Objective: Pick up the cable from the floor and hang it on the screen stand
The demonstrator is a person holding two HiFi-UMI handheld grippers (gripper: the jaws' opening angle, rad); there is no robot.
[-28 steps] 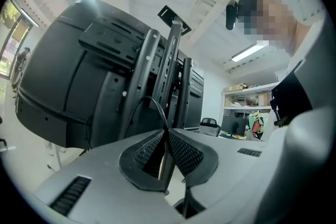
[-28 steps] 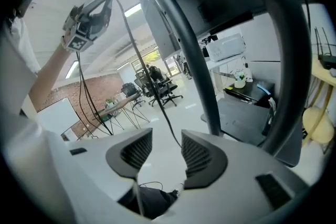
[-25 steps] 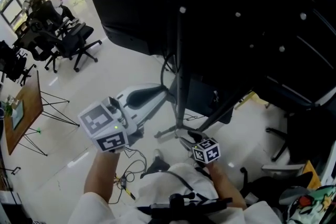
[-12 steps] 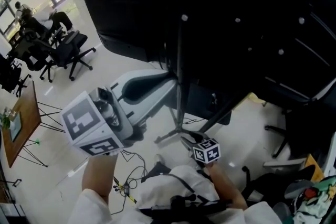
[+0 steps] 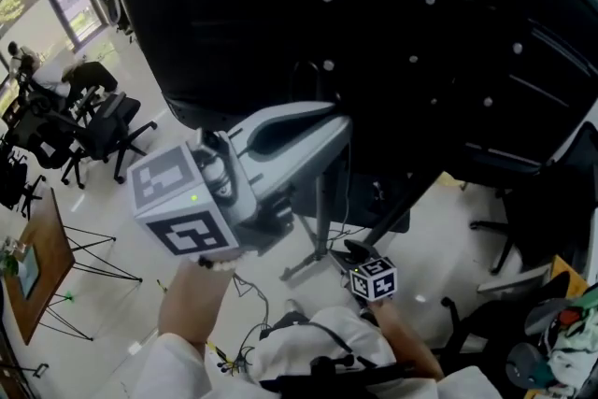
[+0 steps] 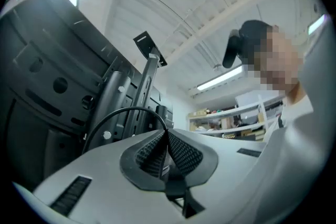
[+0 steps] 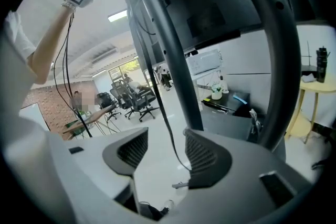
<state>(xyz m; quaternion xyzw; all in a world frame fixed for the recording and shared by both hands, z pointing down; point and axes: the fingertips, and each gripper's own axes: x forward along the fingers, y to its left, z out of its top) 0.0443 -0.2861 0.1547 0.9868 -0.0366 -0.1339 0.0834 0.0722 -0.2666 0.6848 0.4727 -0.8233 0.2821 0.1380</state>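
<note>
- Pinching the thin black cable (image 6: 134, 108), the left tool (image 6: 167, 132) had its ribbed jaws pressed together on it, having just closed tighter.
- That cable arched up beside the black metal screen stand (image 6: 116, 97), clear of the floor.
- The right tool (image 7: 163, 152) stood spread, with the hanging cable running loose between its jaws.

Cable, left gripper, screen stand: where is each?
cable (image 6: 121, 109), left gripper view, top of its black loop.
left gripper (image 6: 167, 135), left gripper view, between its fingertips, shut on the cable.
screen stand (image 5: 323, 229), head view, upright pole.
</note>
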